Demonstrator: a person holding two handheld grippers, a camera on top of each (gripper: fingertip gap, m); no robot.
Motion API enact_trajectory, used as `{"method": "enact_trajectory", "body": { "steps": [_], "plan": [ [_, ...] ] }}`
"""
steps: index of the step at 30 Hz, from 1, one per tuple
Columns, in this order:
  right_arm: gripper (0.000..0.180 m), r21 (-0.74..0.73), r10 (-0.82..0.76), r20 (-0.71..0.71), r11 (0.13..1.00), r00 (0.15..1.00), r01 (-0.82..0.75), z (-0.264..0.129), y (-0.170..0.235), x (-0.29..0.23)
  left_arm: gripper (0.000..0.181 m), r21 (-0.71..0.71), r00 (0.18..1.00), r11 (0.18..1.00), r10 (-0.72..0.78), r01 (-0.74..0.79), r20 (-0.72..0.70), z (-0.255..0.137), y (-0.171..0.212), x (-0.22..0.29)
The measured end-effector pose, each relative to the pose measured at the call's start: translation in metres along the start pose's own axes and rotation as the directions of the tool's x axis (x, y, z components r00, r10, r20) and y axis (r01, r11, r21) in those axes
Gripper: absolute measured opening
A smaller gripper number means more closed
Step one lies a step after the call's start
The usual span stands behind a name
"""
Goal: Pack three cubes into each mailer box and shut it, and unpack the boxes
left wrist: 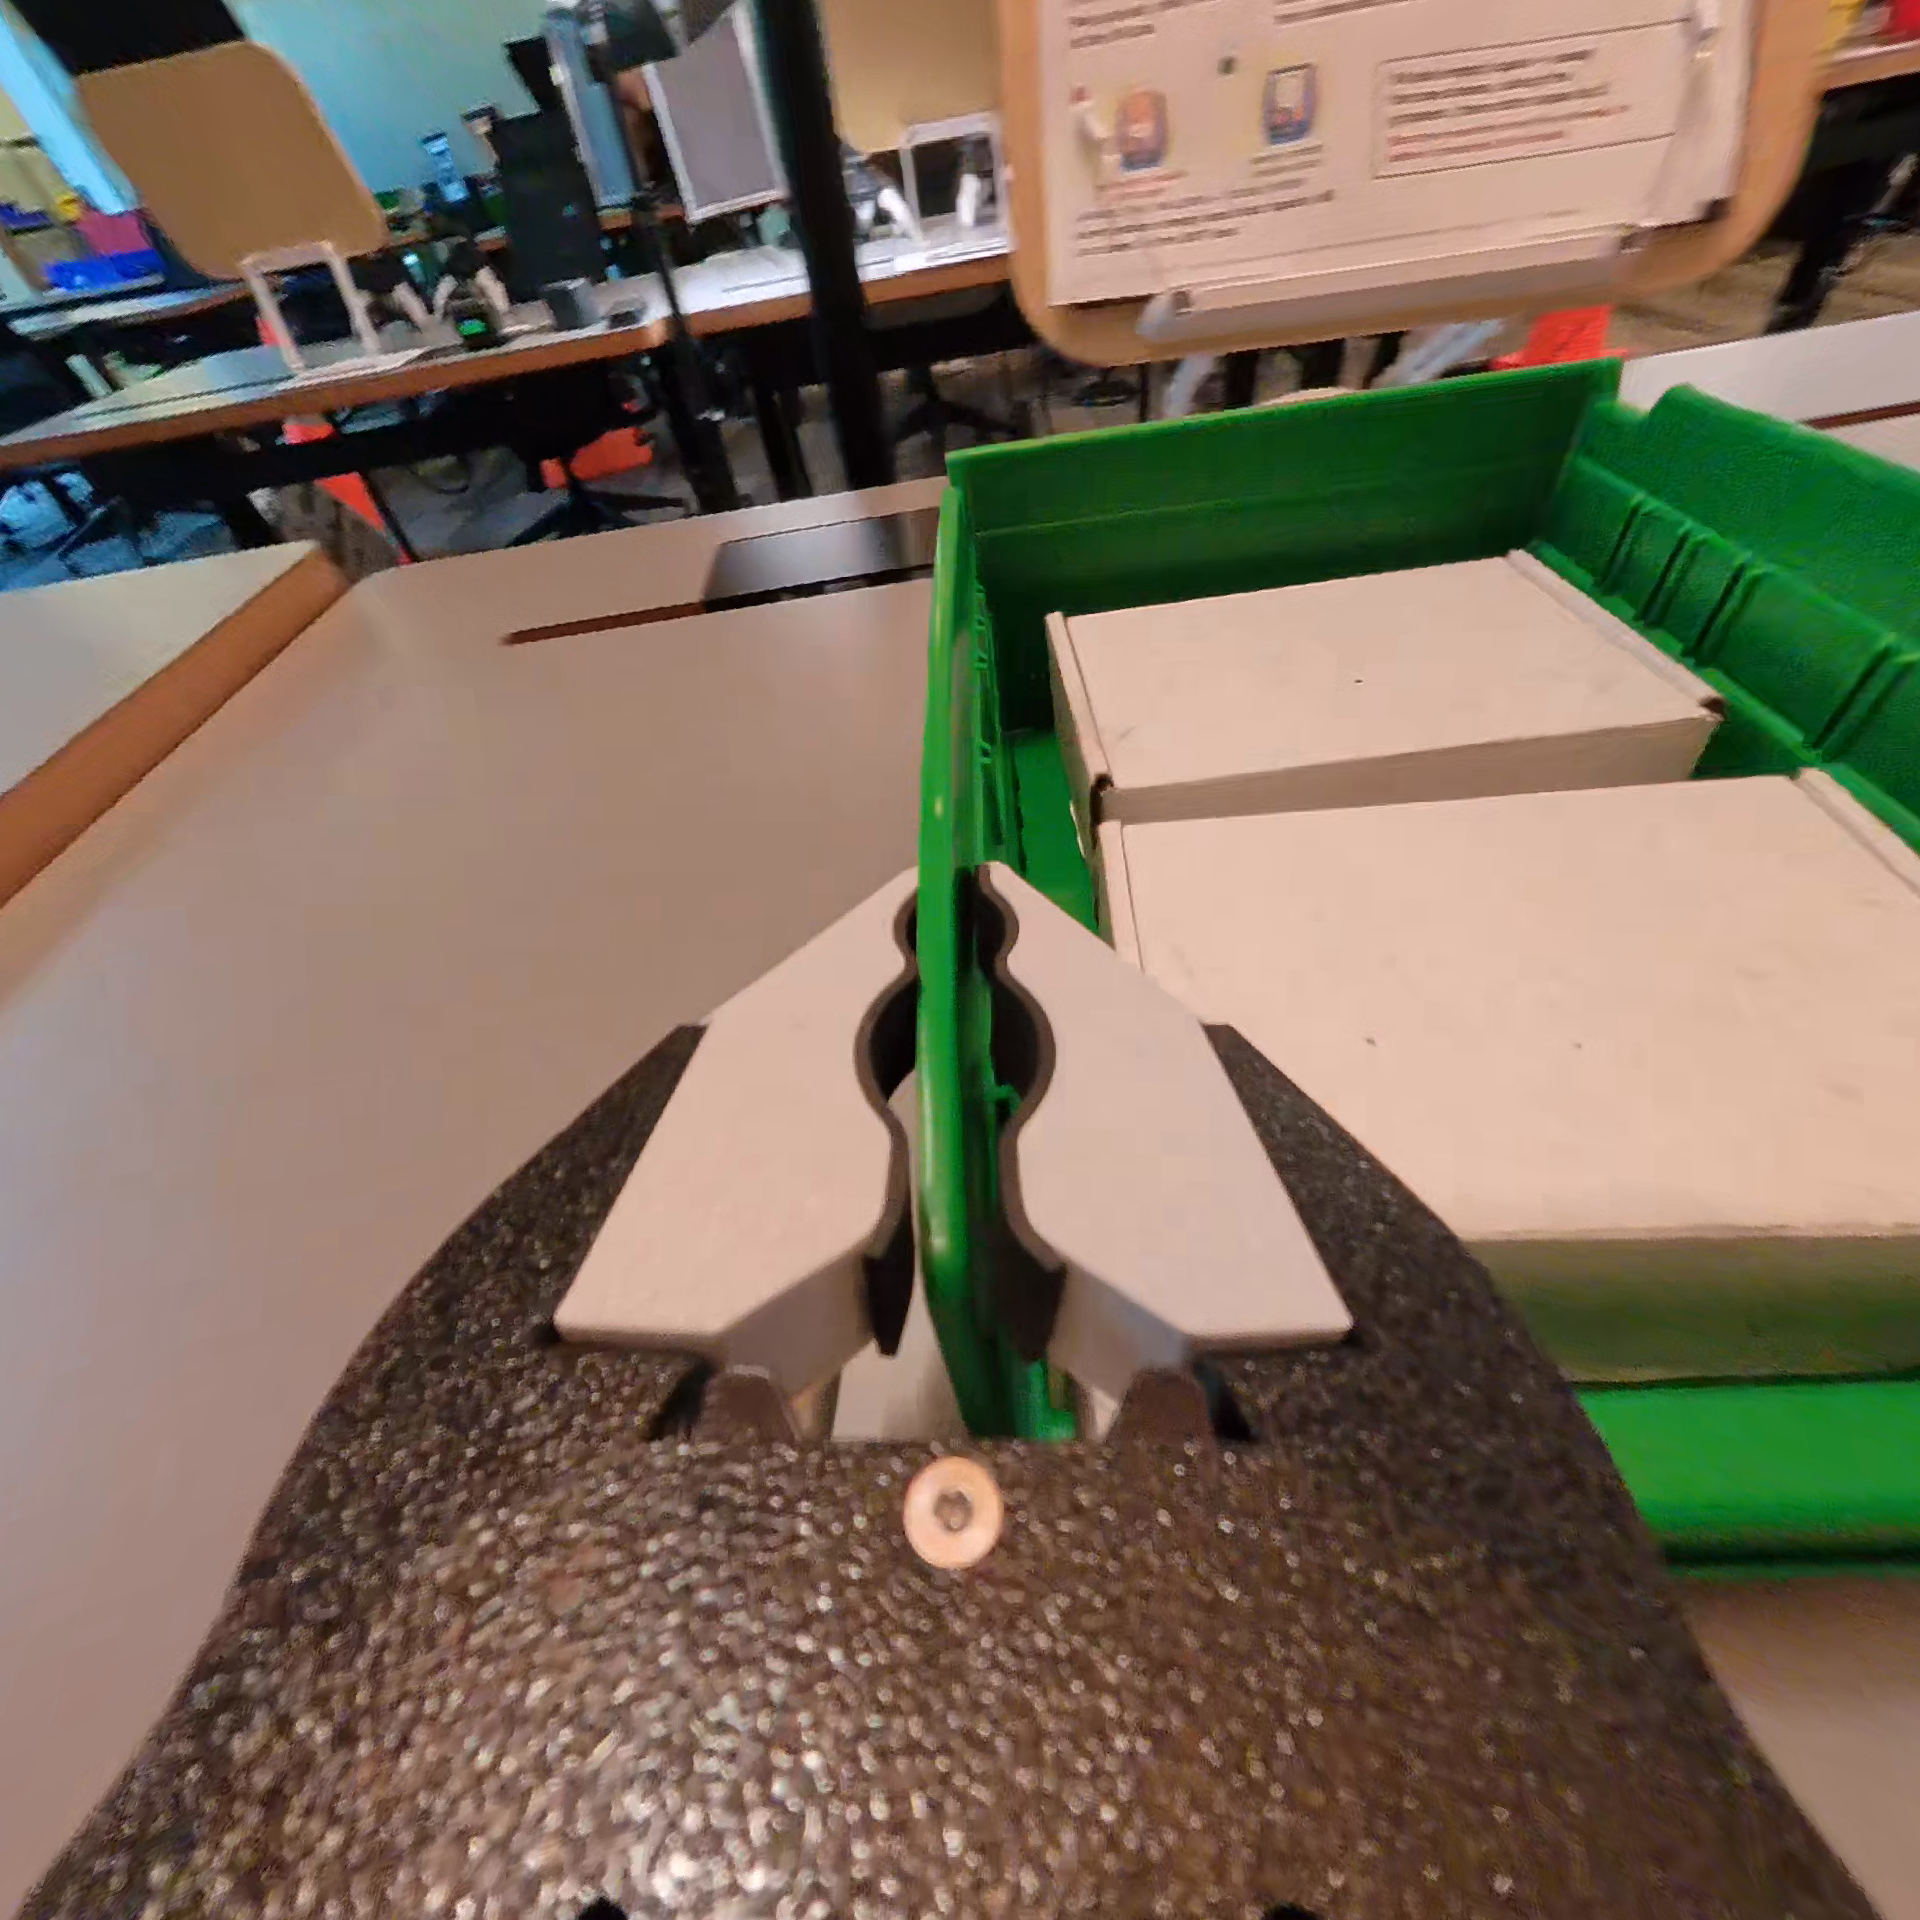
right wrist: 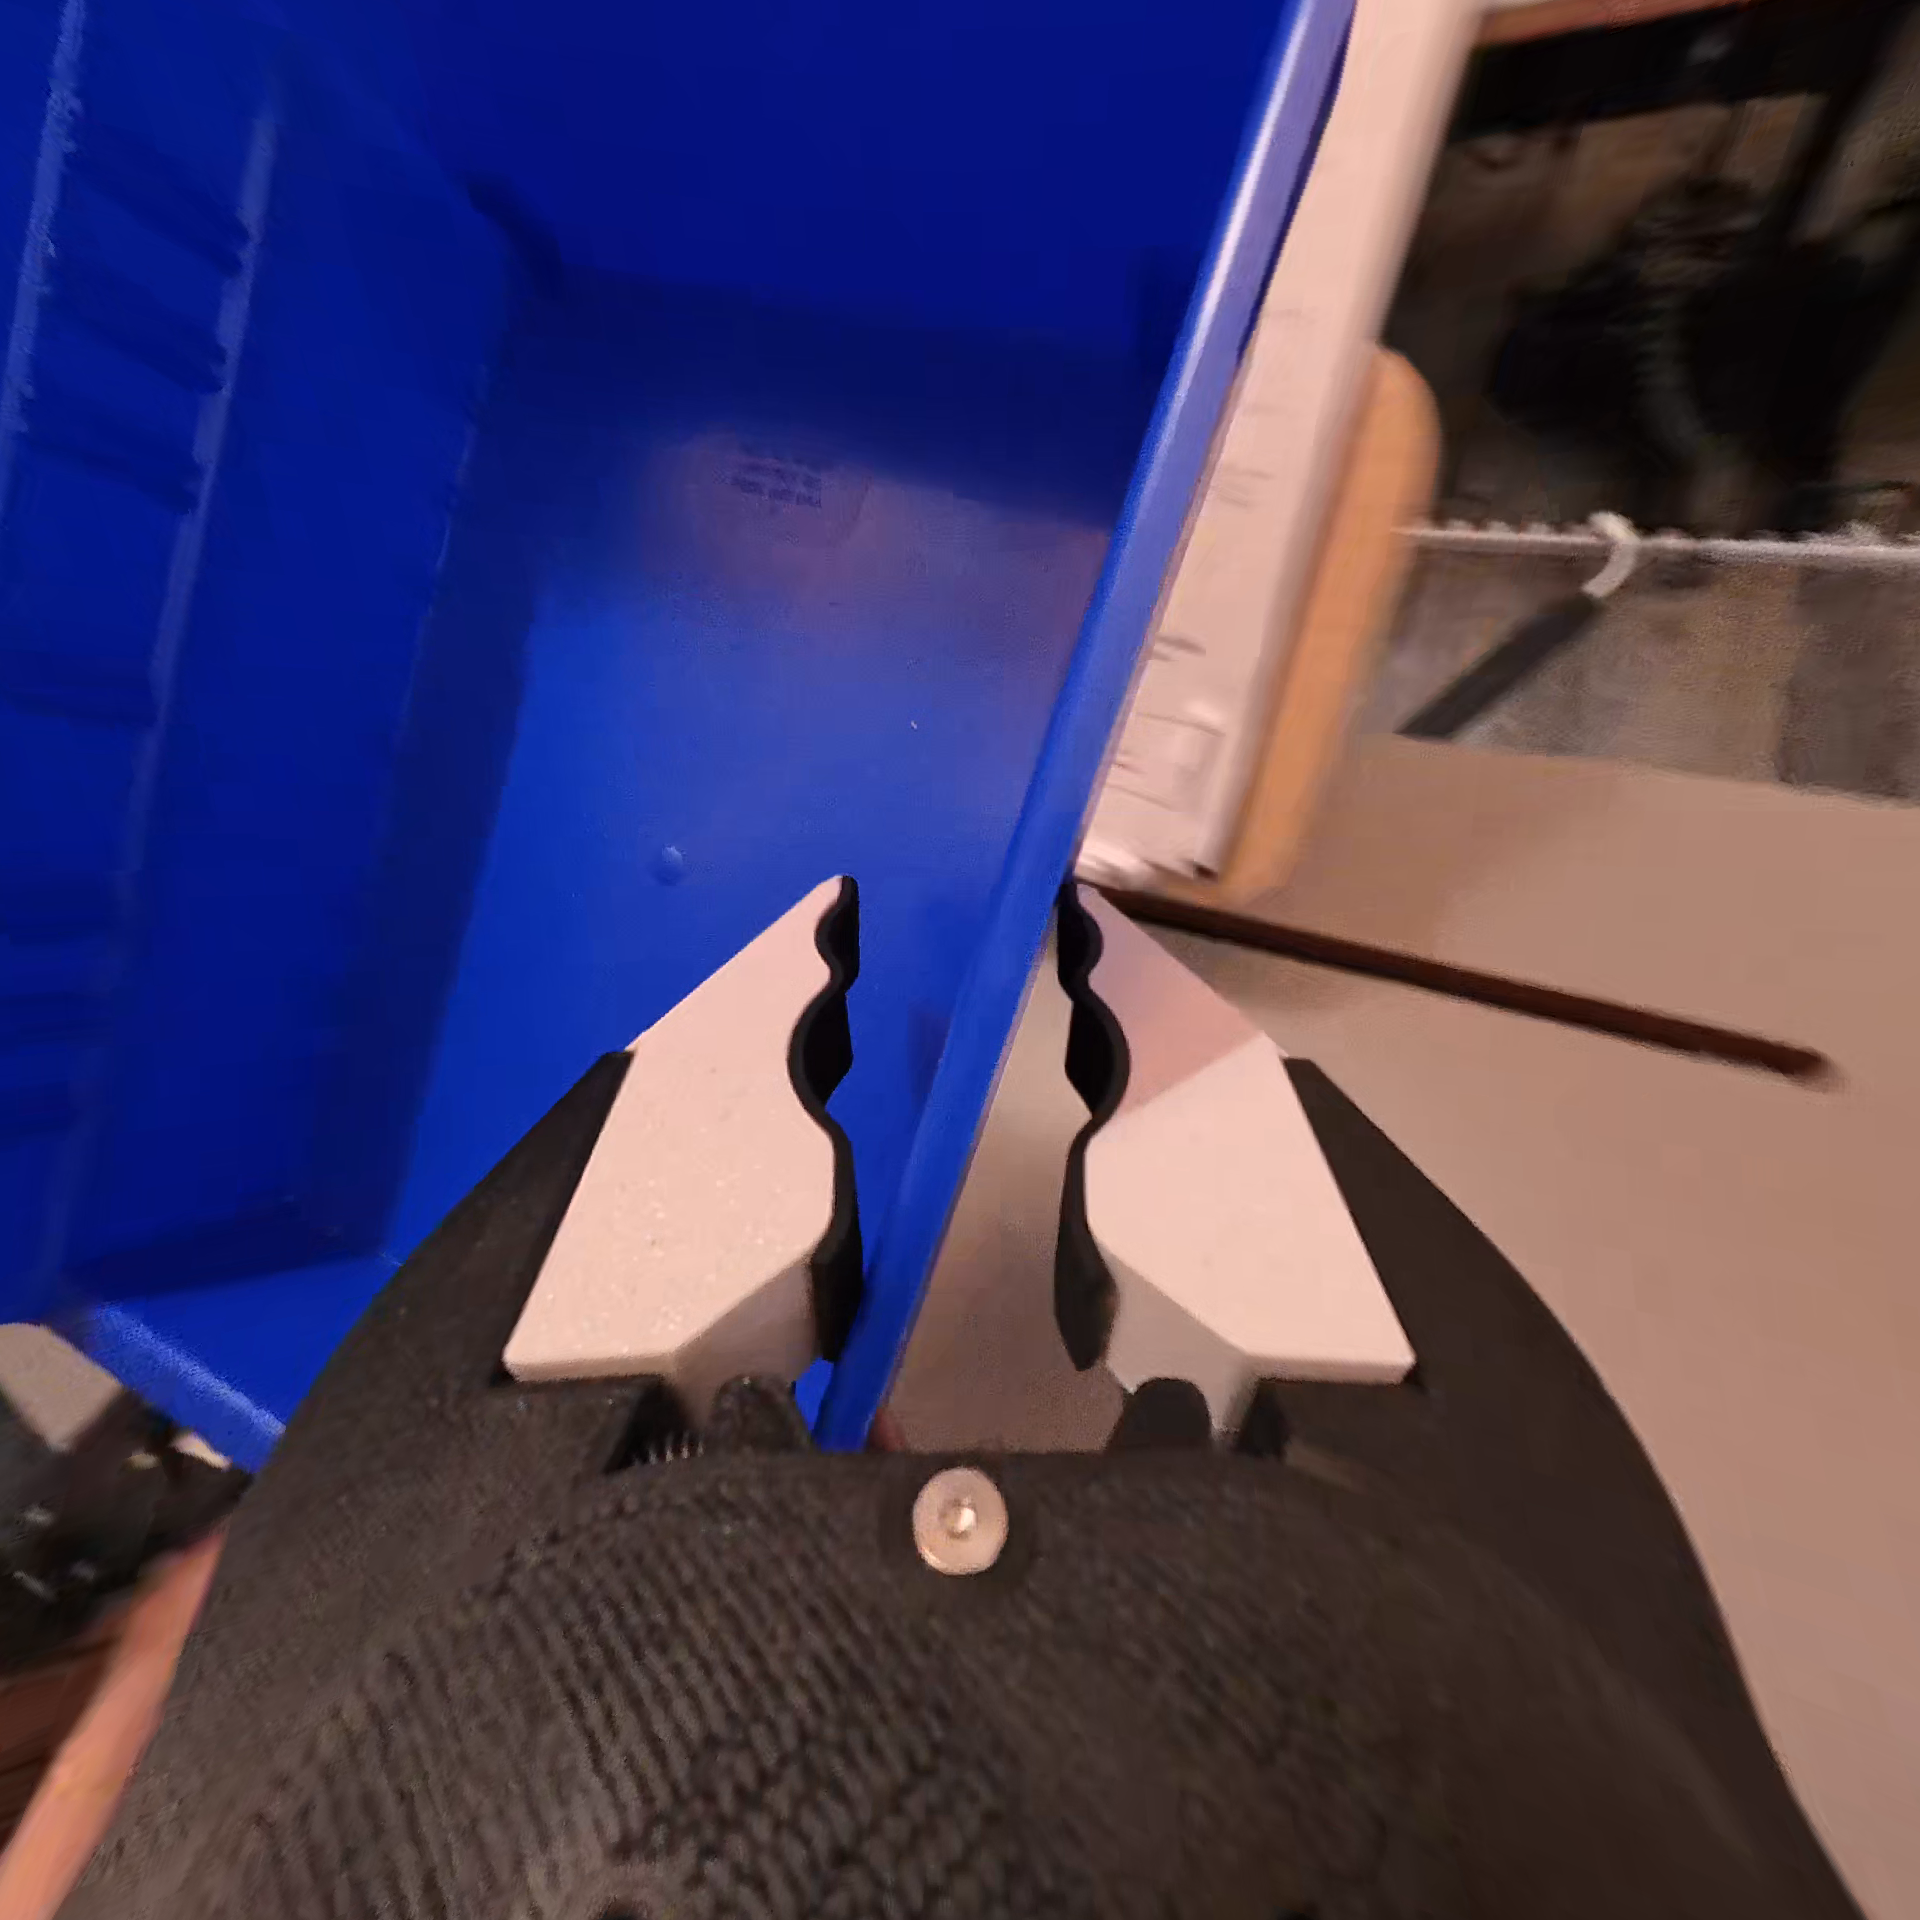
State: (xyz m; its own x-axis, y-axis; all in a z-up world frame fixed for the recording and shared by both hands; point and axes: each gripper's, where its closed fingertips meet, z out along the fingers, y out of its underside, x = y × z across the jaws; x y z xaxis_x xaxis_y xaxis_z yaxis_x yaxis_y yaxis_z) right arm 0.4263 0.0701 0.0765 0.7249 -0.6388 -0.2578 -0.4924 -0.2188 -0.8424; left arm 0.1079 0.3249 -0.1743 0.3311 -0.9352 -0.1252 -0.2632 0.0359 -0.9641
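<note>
My left gripper [left wrist: 951, 904] is clamped on the green bin [left wrist: 1278, 488] wall. 2 closed mailer boxes [left wrist: 1351, 675] sit inside that bin, front to back. Right gripper [right wrist: 956, 904] straddles the blue bin [right wrist: 623, 520] wall w/ a gap, not pinching.

The green bin [left wrist: 1268, 499] looks like moulded plastic with a slight sheen, ribbed on its far wall. Inside that bin, two mailer boxes [left wrist: 1371, 686] [left wrist: 1538, 1018] are matt grey-white cardboard, faintly scuffed. Beside the bin, the table [left wrist: 468, 883] is smooth, matt laminate with a wood-coloured edge. The blue bin [right wrist: 623, 520] is glossy plastic.
</note>
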Motion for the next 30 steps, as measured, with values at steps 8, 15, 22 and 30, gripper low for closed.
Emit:
{"method": "enact_trajectory", "body": {
  "steps": [8,15,22,30],
  "plan": [
    [0.038,-0.141,0.247,-0.234,0.949,0.940,-0.284,-0.072,0.194,0.221,0.000,-0.040,0.982,0.997,-0.054,0.062,0.179,0.007,0.013,-0.113],
    [0.039,-0.342,0.107,-0.337,0.912,0.935,-0.227,-0.084,0.277,0.309,0.000,-0.042,0.994,0.998,-0.052,0.056,0.095,0.029,0.014,-0.158],
    [0.039,-0.420,0.121,-0.229,0.883,0.966,-0.210,-0.060,0.297,0.327,0.003,-0.033,0.990,0.997,-0.067,0.071,0.127,0.040,0.014,-0.174],
    [0.117,-0.276,0.051,-0.169,0.956,0.984,-0.096,-0.060,0.290,0.329,0.039,-0.039,0.951,0.999,0.045,-0.035,0.305,0.031,0.020,-0.178]
  ]
}}
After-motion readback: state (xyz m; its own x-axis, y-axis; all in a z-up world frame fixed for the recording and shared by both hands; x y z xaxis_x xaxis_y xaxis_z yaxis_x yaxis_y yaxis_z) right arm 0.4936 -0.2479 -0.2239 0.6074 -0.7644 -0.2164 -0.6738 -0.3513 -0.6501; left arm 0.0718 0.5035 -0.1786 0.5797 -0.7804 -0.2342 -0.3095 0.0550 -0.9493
